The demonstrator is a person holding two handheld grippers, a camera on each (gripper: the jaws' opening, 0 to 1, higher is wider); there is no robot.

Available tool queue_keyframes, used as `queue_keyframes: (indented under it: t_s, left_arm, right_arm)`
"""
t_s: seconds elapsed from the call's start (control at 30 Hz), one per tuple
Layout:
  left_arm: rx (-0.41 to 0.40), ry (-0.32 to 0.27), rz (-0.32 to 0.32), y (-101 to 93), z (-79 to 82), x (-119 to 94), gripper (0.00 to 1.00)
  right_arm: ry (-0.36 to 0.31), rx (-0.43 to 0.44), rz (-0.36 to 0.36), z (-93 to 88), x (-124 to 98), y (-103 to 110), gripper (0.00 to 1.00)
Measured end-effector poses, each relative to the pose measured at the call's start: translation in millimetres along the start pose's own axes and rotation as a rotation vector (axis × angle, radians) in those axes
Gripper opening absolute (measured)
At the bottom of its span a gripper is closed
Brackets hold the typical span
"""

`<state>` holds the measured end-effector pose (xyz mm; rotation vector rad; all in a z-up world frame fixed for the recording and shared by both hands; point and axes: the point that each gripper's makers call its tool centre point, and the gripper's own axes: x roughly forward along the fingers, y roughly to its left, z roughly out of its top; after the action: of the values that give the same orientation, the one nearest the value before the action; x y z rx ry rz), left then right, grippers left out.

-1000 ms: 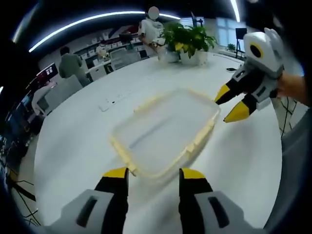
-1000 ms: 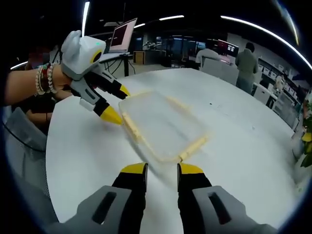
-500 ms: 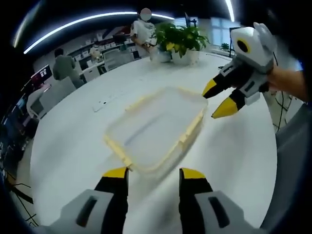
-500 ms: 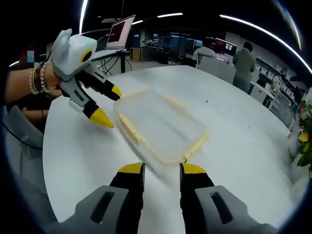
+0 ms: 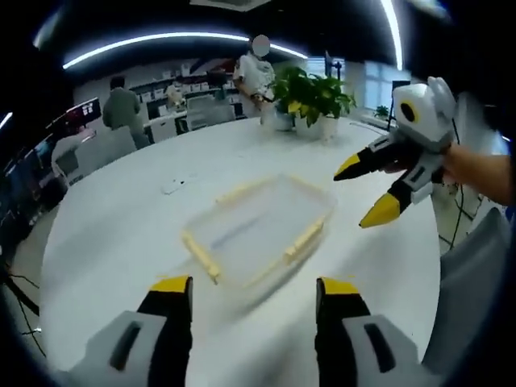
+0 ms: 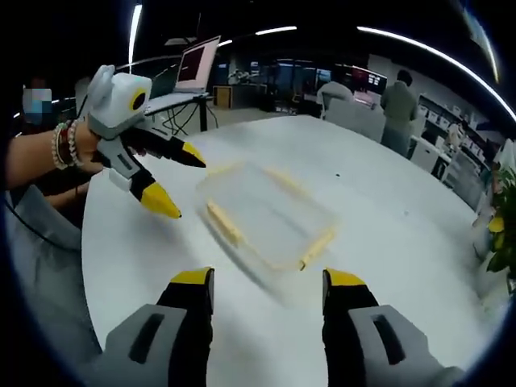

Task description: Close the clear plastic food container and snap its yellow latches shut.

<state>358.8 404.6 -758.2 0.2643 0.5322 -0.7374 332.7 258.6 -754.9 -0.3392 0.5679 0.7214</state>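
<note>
Blurring hides whether the container's (image 5: 258, 234) yellow latches (image 6: 224, 223) are snapped.

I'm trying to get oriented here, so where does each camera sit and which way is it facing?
Left gripper view: rides the left gripper, facing the clear container with plants beyond; right gripper and a forearm enter.
Right gripper view: rides the right gripper, facing the container; left gripper and a braceleted wrist enter.
Shared: container, white table, both grippers open.

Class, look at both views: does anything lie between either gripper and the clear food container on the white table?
Nothing visible does. Bare table separates the open left gripper and open right gripper from the container.
</note>
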Motion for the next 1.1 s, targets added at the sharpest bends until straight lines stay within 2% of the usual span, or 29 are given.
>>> queue_keyframes:
  t_s: [0.1, 0.2, 0.27, 0.33, 0.43, 0.6, 0.77, 0.9, 0.97, 1.03, 1.1]
  left_arm:
    - [-0.052, -0.081, -0.003, -5.3, 12.4, -19.5, 0.77]
    - [-0.098, -0.159, 0.005, -12.0, 21.0, -46.7, 0.86]
    - [-0.104, -0.194, 0.016, -14.7, 22.8, -62.7, 0.9]
    - [-0.105, -0.221, 0.012, -21.7, 23.0, -80.8, 0.91]
    - [-0.117, -0.254, 0.027, -27.0, 22.2, -105.9, 0.99]
    - [-0.106, -0.274, 0.079, -30.0, 8.4, -146.3, 0.99]
    - [-0.181, -0.303, 0.119, -36.3, -13.5, -175.4, 0.99]
    - [-0.168, -0.301, 0.134, -52.1, -29.6, -186.2, 0.99]
    - [-0.162, -0.297, 0.134, -58.5, -35.8, -188.5, 0.99]
    - [-0.16, -0.302, 0.129, -65.3, -41.0, -190.4, 0.99]
    - [-0.143, -0.285, 0.153, -66.5, -48.4, -191.4, 0.97]
  right_arm:
    - [-0.016, -0.008, -0.021, 0.8, -13.9, 0.6, 0.56]
    - [-0.071, 0.022, -0.028, 6.8, -29.0, 5.4, 0.62]
    - [-0.114, 0.052, -0.029, 11.0, -39.4, 10.5, 0.66]
    - [-0.143, 0.055, -0.034, 12.6, -49.9, 16.2, 0.7]
    - [-0.178, 0.063, -0.043, 14.6, -64.7, 25.7, 0.78]
    - [-0.224, 0.08, -0.055, 9.2, -91.9, 43.3, 0.8]
    - [-0.234, 0.119, -0.095, -8.9, -115.6, 56.2, 0.81]
    - [-0.24, 0.145, -0.113, -26.3, -130.1, 70.1, 0.82]
    - [-0.213, 0.128, -0.139, -32.7, -137.8, 71.3, 0.8]
    - [-0.228, 0.104, -0.171, -29.9, -144.8, 68.6, 0.78]
    - [-0.25, 0.072, -0.191, -24.1, -151.1, 67.3, 0.77]
